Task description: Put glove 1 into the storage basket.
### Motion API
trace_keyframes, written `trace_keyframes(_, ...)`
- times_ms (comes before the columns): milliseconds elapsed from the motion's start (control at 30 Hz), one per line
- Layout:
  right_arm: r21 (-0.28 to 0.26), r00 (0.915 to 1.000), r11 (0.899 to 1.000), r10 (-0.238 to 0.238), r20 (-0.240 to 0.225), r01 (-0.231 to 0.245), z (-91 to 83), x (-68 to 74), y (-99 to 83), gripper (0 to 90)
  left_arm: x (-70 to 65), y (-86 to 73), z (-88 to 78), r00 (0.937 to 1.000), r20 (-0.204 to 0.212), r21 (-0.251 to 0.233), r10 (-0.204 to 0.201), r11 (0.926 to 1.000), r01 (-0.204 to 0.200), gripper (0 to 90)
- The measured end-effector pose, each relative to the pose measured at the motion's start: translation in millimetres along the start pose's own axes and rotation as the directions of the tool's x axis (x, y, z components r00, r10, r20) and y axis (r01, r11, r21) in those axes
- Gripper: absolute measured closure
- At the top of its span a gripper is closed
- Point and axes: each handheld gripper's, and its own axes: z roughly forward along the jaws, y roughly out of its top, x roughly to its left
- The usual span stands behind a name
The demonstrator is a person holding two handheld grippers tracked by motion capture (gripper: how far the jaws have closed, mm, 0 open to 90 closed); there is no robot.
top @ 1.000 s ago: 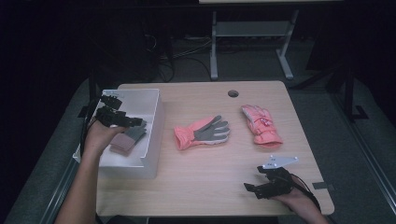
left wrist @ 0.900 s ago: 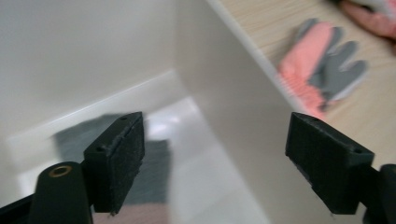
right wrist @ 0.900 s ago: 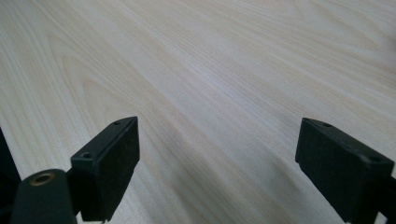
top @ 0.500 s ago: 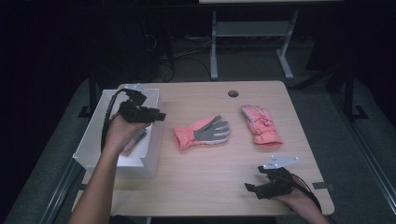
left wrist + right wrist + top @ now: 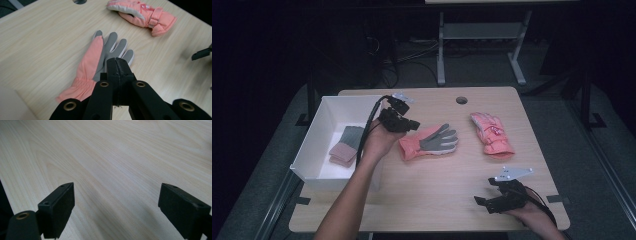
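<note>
High view, L tool shut, empty, just beside glove cuff.

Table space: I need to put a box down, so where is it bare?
The front strip of the table, between the white bin and the right gripper, is bare. The middle is crowded by the palm-up glove and pink glove.

Salmon glove flat mid-table, grey palm up — fingers pointing toward second pink glove.
</note>
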Motion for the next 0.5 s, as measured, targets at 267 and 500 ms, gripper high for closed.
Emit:
trace_keyframes(267, -0.001, 1.0, 1.0, -0.005, -0.005, 0.005, 0.5, 1.1, 0.0, 13.3, -5.3, -1.4, 42.6, 0.9997, -0.025, 0.035, 0.0, 0.9994, 0.001, 89.7)
trace_keyframes(500, -0.003, 0.9999, 1.0, -0.013, -0.008, 0.013, 0.1, 1.1, -0.1, 13.3, 2.1, -13.6, 70.3, 0.998, -0.062, 0.08, -0.004, 0.9968, 0.009, 89.8)
